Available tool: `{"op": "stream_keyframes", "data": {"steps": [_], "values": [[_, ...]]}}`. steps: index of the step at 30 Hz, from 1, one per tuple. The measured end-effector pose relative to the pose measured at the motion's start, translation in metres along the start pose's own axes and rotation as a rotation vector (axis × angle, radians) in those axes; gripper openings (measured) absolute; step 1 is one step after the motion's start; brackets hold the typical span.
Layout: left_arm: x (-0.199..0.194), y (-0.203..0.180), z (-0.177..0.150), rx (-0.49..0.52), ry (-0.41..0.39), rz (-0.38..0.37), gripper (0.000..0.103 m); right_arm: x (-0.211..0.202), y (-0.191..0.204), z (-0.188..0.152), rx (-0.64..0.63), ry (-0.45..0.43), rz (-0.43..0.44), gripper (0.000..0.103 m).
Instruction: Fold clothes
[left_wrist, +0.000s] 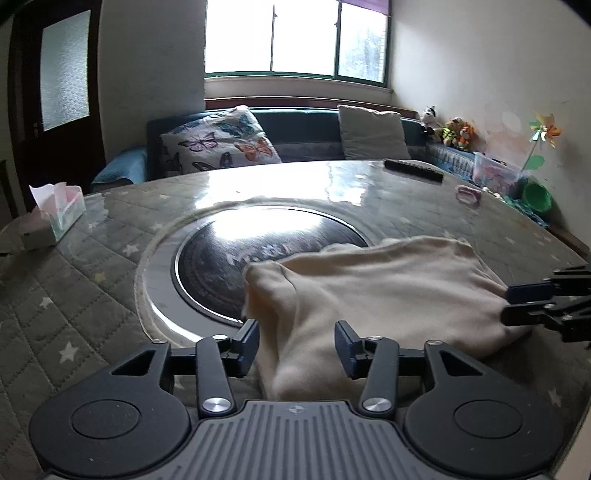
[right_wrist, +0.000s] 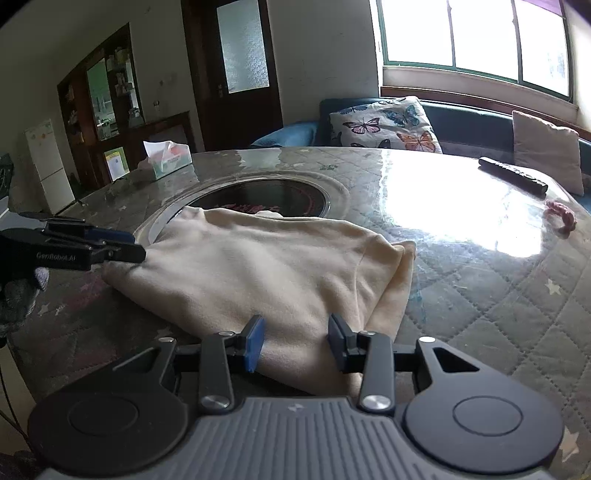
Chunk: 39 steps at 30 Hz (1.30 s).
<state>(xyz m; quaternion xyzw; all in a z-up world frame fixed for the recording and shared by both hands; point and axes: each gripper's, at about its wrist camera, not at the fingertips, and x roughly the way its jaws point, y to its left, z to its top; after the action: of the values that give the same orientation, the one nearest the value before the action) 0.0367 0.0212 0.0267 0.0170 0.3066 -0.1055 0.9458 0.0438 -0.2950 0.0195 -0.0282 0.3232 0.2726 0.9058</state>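
Note:
A cream garment (left_wrist: 369, 295) lies folded over on the round table, partly over the dark round inset; it also shows in the right wrist view (right_wrist: 258, 273). My left gripper (left_wrist: 295, 347) is open, its fingers either side of the garment's near edge. It shows from the side in the right wrist view (right_wrist: 136, 245), at the cloth's left edge. My right gripper (right_wrist: 295, 343) is open over the garment's near edge. It shows at the right of the left wrist view (left_wrist: 508, 304), at the cloth's right edge.
The table has a quilted grey cover (left_wrist: 74, 314) under glass and a dark inset (left_wrist: 258, 240). A tissue box (left_wrist: 59, 214), a black remote (left_wrist: 413, 170) and a pink hair tie (left_wrist: 467, 194) lie on it. A sofa with cushions (left_wrist: 221, 142) stands behind.

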Motion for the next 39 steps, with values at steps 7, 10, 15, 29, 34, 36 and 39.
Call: {"op": "stream_keyframes", "data": {"steps": [7,10,15,29,34,36,39], "values": [[0.021,0.013,0.017,-0.052,0.011,0.056,0.055,0.002,0.001,0.016,0.010,-0.039,0.000,0.049],[0.032,0.019,0.019,-0.068,0.031,0.075,0.055,0.009,0.000,0.021,0.017,-0.042,0.005,0.053],[0.047,0.025,0.015,-0.061,0.067,0.105,0.056,0.020,-0.002,0.024,0.032,-0.038,0.014,0.060],[0.055,0.027,0.036,-0.047,0.040,0.134,0.068,0.029,-0.015,0.033,0.040,-0.028,0.008,0.071],[0.069,0.026,0.042,-0.037,0.054,0.139,0.068,0.045,-0.022,0.045,0.048,-0.028,0.006,0.073],[0.074,0.027,0.043,-0.034,0.064,0.148,0.068,0.052,-0.026,0.046,0.060,-0.015,-0.006,0.073],[0.081,0.030,0.041,-0.041,0.078,0.163,0.069,0.063,-0.038,0.044,0.112,0.016,-0.005,0.073]]}}
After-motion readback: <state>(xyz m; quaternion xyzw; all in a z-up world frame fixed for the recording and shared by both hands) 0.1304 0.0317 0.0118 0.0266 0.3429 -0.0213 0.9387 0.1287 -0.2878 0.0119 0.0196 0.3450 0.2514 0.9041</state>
